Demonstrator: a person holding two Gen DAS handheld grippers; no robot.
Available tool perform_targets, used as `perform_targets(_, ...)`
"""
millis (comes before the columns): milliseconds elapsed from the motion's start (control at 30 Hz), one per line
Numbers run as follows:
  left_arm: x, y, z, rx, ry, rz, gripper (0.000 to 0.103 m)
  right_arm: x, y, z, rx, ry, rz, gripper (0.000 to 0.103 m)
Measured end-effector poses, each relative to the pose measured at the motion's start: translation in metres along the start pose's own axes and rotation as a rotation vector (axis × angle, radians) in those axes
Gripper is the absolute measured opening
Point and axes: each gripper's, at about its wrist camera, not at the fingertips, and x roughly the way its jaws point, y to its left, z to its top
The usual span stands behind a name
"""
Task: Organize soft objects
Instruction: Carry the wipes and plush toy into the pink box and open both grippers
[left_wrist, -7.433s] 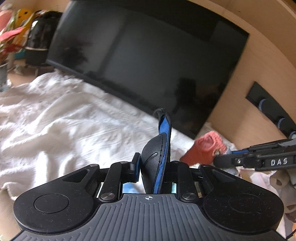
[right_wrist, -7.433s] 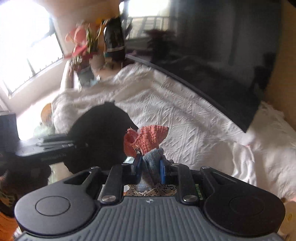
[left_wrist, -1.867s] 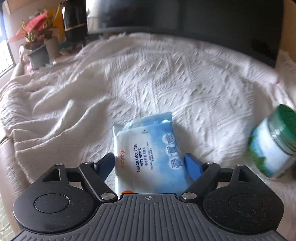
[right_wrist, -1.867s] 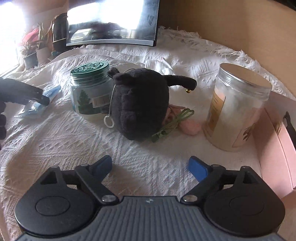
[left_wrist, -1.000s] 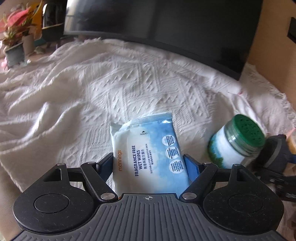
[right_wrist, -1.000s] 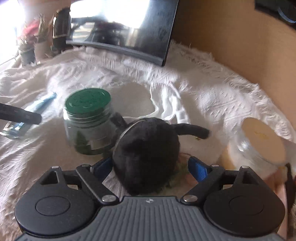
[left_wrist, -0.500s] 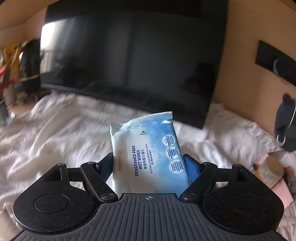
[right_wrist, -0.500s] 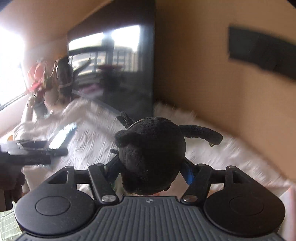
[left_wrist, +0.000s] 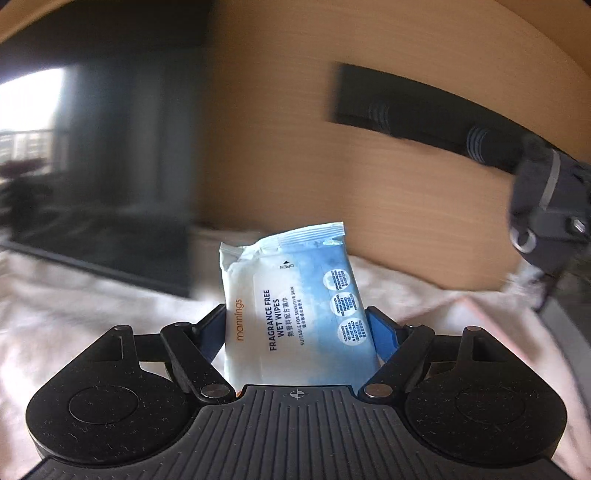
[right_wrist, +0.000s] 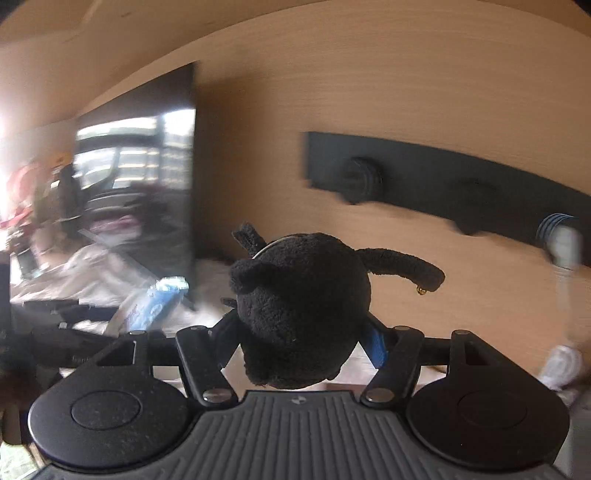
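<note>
My left gripper (left_wrist: 295, 321) is shut on a blue and white pack of wet wipes (left_wrist: 295, 299) and holds it up above the white bedspread (left_wrist: 74, 317), facing the wooden wall. My right gripper (right_wrist: 301, 332) is shut on a black plush toy (right_wrist: 299, 310) with a thin tail and holds it in the air in front of the wall. The wipes pack also shows at the left of the right wrist view (right_wrist: 155, 302). The right gripper with the plush shows blurred at the right edge of the left wrist view (left_wrist: 546, 210).
A black TV screen (left_wrist: 110, 184) stands at the left against the wooden wall (left_wrist: 406, 184). A black rail with round pegs (right_wrist: 443, 181) is fixed on the wall. A pink box edge (left_wrist: 480, 314) lies on the bedspread at the right.
Both grippers have swung right and up, away from the TV toward the peg rail, each carrying its object. The view is blurred by motion.
</note>
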Motion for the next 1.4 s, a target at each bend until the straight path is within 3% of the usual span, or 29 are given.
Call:
perform_targets(133,0.026,-0.065,-0.002,0.027,0.038,-0.113,0.083,-0.01,-0.046,-0.004,0.049,-0.005,-0.101,0.067)
perform_targets(267,0.052,-0.115,-0.015,-0.01,0.072,-0.167,0.083,-0.014,-0.087,-0.01,0.108,-0.017,-0.18,0.067)
perform_targets(433,0.088,-0.165,-0.037,0.006,0.108,-0.143,0.083,-0.008,-0.116,-0.023,0.175,-0.022,-0.251,0.067)
perform_targets(567,0.124,-0.185,-0.05,0.026,0.135,-0.103,0.084,0.0,-0.132,-0.033,0.218,-0.021,-0.255,0.067)
perform_targets(733,0.177,-0.201,-0.079,0.115,0.346,-0.066,0.084,0.017,-0.142,-0.044,0.249,0.0,-0.255,0.067)
perform_targets(767,0.18,-0.204,-0.085,0.155,0.348,-0.052,0.085,0.02,-0.146,-0.047,0.266,0.007,-0.244,0.067)
perform_targets(833,0.174,-0.207,-0.087,0.206,0.308,-0.038,0.084,0.023,-0.153,-0.051,0.295,0.016,-0.236,0.067)
perform_targets(1000,0.136,-0.183,-0.068,0.073,0.194,-0.143,0.082,0.031,-0.161,-0.062,0.336,0.045,-0.233,0.067)
perform_targets(1133,0.111,-0.163,-0.063,0.037,0.162,-0.156,0.081,0.053,-0.163,-0.074,0.379,0.115,-0.174,0.067)
perform_targets(1300,0.101,-0.16,-0.072,0.042,0.18,-0.191,0.081,0.113,-0.162,-0.101,0.416,0.299,-0.069,0.067)
perform_targets(1400,0.101,-0.165,-0.081,0.075,0.202,-0.185,0.08,0.157,-0.162,-0.12,0.434,0.411,-0.051,0.069)
